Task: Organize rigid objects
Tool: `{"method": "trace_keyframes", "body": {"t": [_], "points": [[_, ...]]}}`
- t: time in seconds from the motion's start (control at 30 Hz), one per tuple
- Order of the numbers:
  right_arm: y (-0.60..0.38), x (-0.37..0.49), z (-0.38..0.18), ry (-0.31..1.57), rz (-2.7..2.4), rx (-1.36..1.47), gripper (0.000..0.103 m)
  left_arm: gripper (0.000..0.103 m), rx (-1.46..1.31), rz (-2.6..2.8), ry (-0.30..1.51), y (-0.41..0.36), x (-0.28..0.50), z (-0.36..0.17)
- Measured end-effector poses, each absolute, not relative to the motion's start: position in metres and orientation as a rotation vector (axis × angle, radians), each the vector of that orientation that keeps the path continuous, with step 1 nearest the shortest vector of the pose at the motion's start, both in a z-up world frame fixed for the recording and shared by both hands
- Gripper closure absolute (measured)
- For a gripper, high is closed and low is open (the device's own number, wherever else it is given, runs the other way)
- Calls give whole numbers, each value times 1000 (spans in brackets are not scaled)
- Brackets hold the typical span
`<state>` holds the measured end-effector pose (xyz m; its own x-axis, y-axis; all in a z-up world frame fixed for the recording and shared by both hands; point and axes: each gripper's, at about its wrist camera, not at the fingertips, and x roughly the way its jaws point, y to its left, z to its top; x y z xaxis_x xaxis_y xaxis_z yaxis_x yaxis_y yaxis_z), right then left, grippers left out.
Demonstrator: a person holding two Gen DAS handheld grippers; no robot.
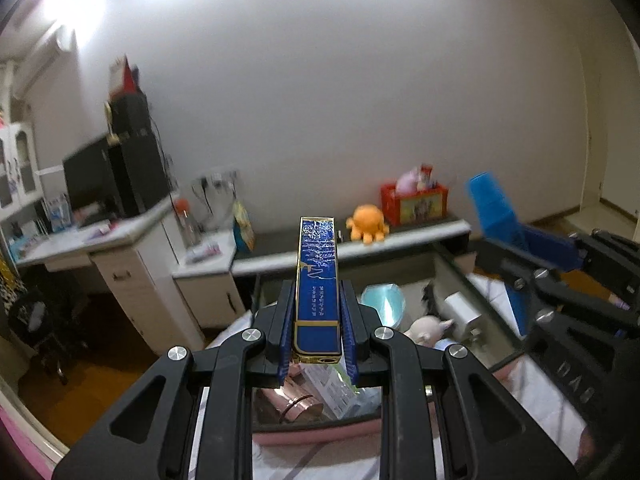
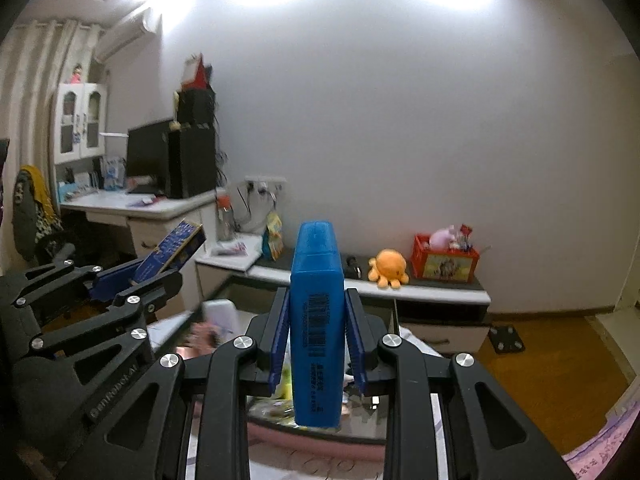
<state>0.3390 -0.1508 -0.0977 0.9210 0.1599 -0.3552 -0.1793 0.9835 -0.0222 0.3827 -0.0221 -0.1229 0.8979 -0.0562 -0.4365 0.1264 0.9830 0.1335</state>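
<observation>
Blue things fill both my grippers: my left gripper pinches a gold-edged box, my right gripper a plastic case. I carry them over the glass box; next I must lower them in.

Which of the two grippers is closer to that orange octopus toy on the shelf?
Probably right. The right gripper, holding a blue plastic case, points almost at the orange octopus toy, just to its right. The left gripper, clamping a blue-and-gold box, sits further left.
</observation>
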Motion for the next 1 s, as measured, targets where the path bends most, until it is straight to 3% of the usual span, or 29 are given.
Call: {"method": "trace_keyframes", "body": {"t": [0.23,0.5,0.53,0.57,0.6,0.67,0.73,0.8,0.87,0.93,1.0], "points": [[-164,410,-147,556,146,-60,76,82,154,-125,645,-27,459,-175],[-159,438,-168,647,170,-81,76,79,193,-132,677,-38,478,-192],[-159,438,-169,649,174,-78,76,75,195,-134,671,-37,477,-191],[-160,437,-170,655,178,-73,76,63,194,-133,659,-37,476,-190],[-160,435,-169,652,178,-70,75,44,188,-133,646,-36,473,-188],[-163,433,-167,647,176,-65,75,30,181,-140,626,-35,470,-185],[-166,431,-165,644,173,-59,60,29,179,-136,611,-34,468,-182],[-171,424,-160,627,152,-49,48,16,159,-128,604,-30,468,-179],[-177,417,-155,610,144,-34,42,12,129,-131,597,-27,463,-175],[-181,413,-150,602,144,-17,30,12,100,-144,599,-23,460,-171],[-184,408,-146,593,141,-7,26,7,85,-146,598,-21,455,-168]]}}
